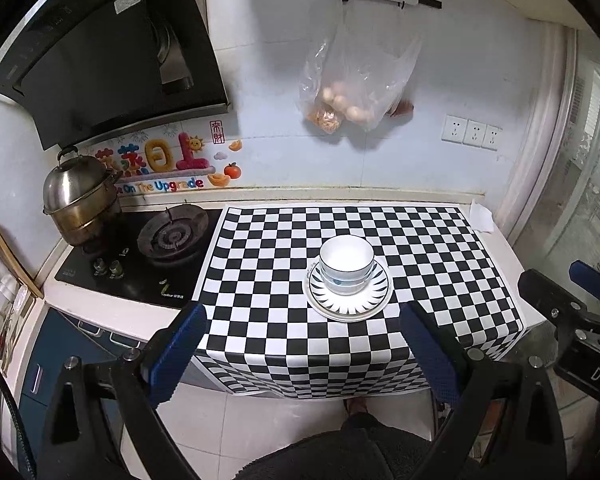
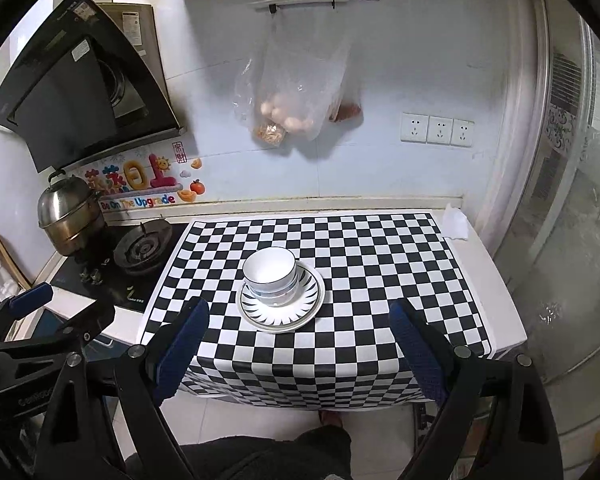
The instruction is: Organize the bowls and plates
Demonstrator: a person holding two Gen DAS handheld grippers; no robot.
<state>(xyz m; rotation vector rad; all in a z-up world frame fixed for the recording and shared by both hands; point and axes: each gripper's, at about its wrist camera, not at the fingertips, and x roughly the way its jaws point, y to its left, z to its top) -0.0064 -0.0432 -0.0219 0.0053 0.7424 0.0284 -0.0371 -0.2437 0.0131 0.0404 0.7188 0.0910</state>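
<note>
Nested white porcelain bowls (image 1: pixel 346 268) sit inside white plates with a black radiating-stripe rim (image 1: pixel 374 294), the whole stack resting near the middle of a black-and-white checkered cloth (image 1: pixel 420 240) spread over a kitchen counter. Both handheld grippers hang back over the counter's front edge, well apart from the stack: the left gripper (image 1: pixel 304 324) and the right gripper (image 2: pixel 298 318) each have their blue-padded jaws spread wide, holding nothing. To the left stand a black gas hob (image 1: pixel 168 240) and a lidded stainless-steel steamer pot (image 1: pixel 78 196); a clear plastic bag of eggs (image 1: pixel 356 84) hangs on the tiled wall behind.

Judging by the tidy stack, the sorting looks close to finished or about to restart. Any further lift would go best from the plate rim, low and level, with one gripper steadying the bowls, since smooth glazed ware stacked this high could slide or tip if tilted. The cloth may also drag underneath.
</note>
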